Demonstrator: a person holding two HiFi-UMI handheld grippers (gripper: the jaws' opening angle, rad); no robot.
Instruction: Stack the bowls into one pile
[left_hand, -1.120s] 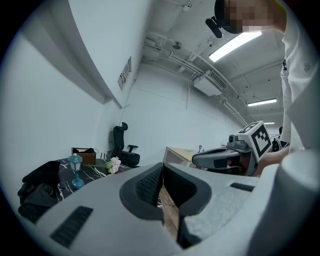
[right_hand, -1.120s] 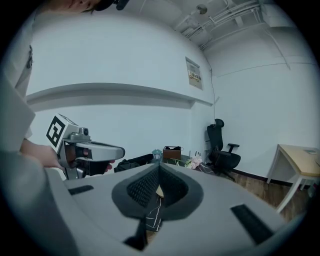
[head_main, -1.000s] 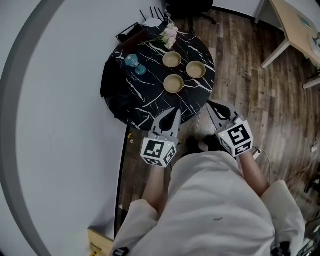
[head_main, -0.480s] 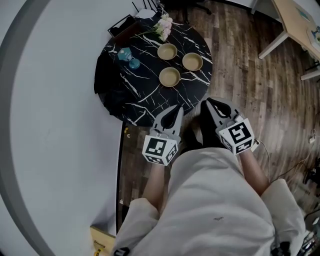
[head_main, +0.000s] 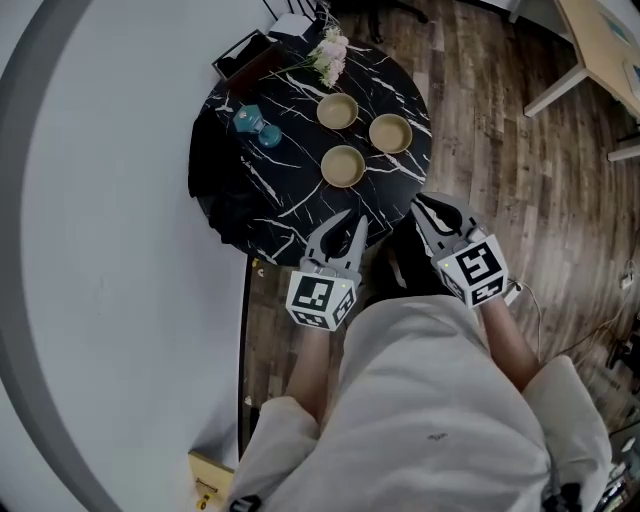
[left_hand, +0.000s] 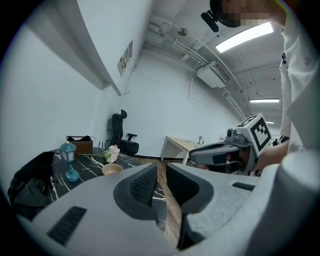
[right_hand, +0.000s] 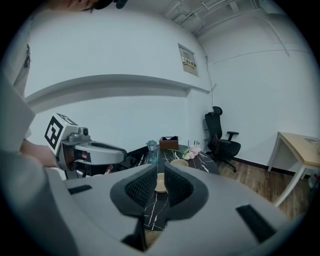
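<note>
Three tan bowls stand apart on the round black marble table (head_main: 290, 190): one at the back (head_main: 338, 110), one to the right (head_main: 390, 132), one nearest (head_main: 343, 166). My left gripper (head_main: 348, 226) hovers at the table's near edge, short of the nearest bowl. My right gripper (head_main: 425, 212) hangs beside that edge over the floor. Both sets of jaws have just been opening to a narrow gap with nothing held. In the right gripper view a bowl (right_hand: 160, 184) shows through the gap of the right gripper (right_hand: 161, 175). The left gripper view shows one bowl (left_hand: 112, 169) left of the left gripper (left_hand: 161, 172).
A blue lamp (head_main: 252, 124), pink flowers (head_main: 330, 50) and a dark box (head_main: 250, 62) stand at the table's back and left. A black cloth (head_main: 215, 190) hangs over its left side. The white wall runs close on the left. A wooden desk (head_main: 605, 40) stands far right.
Both grippers have come a little lower and nearer the table's edge. The jaws of each, shut before, now stand slightly apart.
</note>
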